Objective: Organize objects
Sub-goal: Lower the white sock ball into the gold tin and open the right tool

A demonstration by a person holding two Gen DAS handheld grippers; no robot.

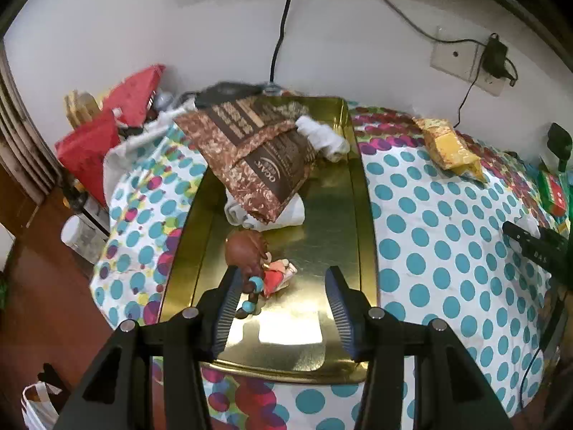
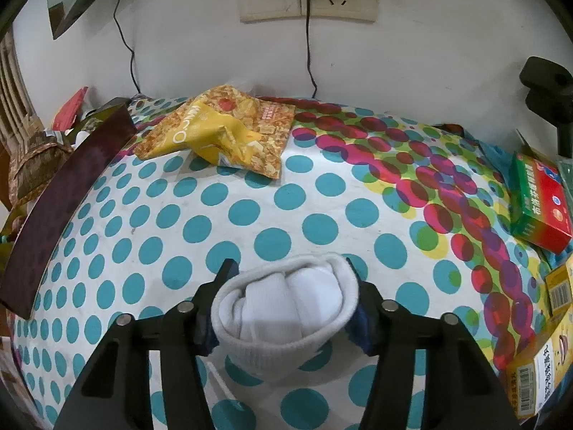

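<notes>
The right gripper [image 2: 290, 297] was clamped on a rolled white sock [image 2: 283, 308] above the dotted tablecloth [image 2: 322, 193], while the left gripper [image 1: 283, 297] stood apart over the gold tray [image 1: 322, 222], a doll [image 1: 254, 261] touching its left finger.

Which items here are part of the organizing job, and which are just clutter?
In play:
- gold tray
- doll figure lying in the tray
- brown snack bag in the tray
- rolled white socks between the right gripper jaws
- yellow snack bag on the dotted cloth

Lying about:
- green and red box
- wall socket, cables
- red bags
</notes>
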